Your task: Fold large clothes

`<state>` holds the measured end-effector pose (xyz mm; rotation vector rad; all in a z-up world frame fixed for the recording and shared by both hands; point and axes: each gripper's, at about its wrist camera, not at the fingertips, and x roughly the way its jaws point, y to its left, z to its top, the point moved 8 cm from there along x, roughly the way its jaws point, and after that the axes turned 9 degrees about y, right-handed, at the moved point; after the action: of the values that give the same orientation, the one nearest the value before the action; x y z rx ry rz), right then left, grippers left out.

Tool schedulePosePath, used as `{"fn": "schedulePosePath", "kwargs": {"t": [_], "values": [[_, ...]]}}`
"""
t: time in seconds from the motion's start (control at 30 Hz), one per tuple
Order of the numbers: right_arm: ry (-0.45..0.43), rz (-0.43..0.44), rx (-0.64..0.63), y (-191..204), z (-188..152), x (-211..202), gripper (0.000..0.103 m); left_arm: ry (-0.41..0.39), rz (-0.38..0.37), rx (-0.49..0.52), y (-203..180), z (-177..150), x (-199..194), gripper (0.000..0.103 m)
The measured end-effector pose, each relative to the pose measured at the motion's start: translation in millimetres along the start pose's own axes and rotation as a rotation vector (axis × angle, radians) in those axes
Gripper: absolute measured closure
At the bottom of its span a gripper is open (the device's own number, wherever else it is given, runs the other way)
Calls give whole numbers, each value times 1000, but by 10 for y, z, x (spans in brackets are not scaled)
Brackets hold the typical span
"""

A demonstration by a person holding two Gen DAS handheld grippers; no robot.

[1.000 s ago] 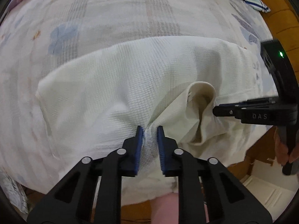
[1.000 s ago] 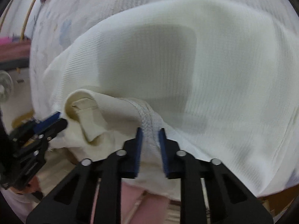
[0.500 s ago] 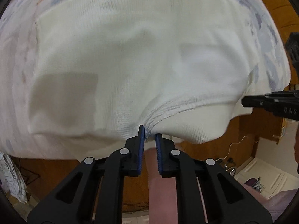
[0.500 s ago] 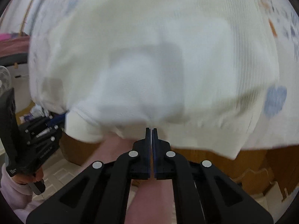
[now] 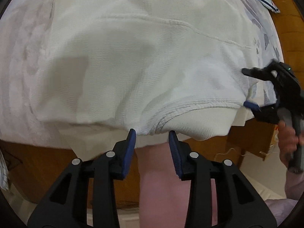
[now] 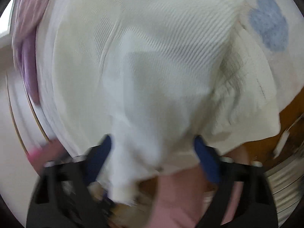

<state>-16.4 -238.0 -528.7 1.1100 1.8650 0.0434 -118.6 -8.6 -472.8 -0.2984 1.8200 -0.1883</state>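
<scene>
A cream waffle-knit garment (image 5: 133, 60) lies folded on the bed, its ribbed hem (image 5: 199, 105) at the near edge. My left gripper (image 5: 152, 134) is just below that hem. Its jaws are opening and the blue pads (image 5: 131, 142) stand apart, off the cloth. At the garment's right corner is my right gripper (image 5: 247, 89), its fingers spread around the cloth. The right wrist view is blurred. There the garment (image 6: 152, 66) hangs down between my right gripper's (image 6: 152, 146) opening jaws, whose pads do not pinch it.
The pale flowered bedsheet (image 5: 22, 57) covers the bed, with the wooden bed frame (image 5: 47, 163) below its near edge. A person's leg (image 5: 161, 180) stands under my left gripper. A hand (image 5: 288, 138) holds the right gripper. Purple cloth (image 6: 26, 43) lies at the far side.
Both grippers were shut on the garment's edge and carried it across to the near side of the bed. Their jaws have now parted, and the right gripper has rolled.
</scene>
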Motion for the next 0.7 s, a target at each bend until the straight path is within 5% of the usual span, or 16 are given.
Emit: {"fn": "schedulePosePath", "kwargs": {"t": [0.03, 0.13, 0.43, 0.5, 0.53, 0.57, 0.6, 0.7], "values": [[-19, -35, 22, -21, 41, -4, 98, -4, -13, -10, 25, -32, -40, 65], [-46, -101, 20, 26, -19, -79, 97, -24, 19, -86, 222, -126, -143, 46], [-45, -230, 50, -336, -263, 69, 94, -71, -50, -467, 979, -90, -123, 46], [-5, -236, 122, -559, -194, -11, 72, -91, -59, -529, 1134, -32, -81, 46], [3, -228, 153, -620, -236, -30, 65, -110, -85, -563, 1199, 16, -62, 55], [-9, -200, 172, -580, -256, -5, 54, -125, -104, -595, 1257, 55, -54, 69], [-56, -140, 175, -543, -202, -119, 44, -120, -95, -616, 1333, 47, -58, 93], [-172, -94, 188, -513, -11, -461, 33, -97, -75, -612, 1396, 68, -44, 98]]}}
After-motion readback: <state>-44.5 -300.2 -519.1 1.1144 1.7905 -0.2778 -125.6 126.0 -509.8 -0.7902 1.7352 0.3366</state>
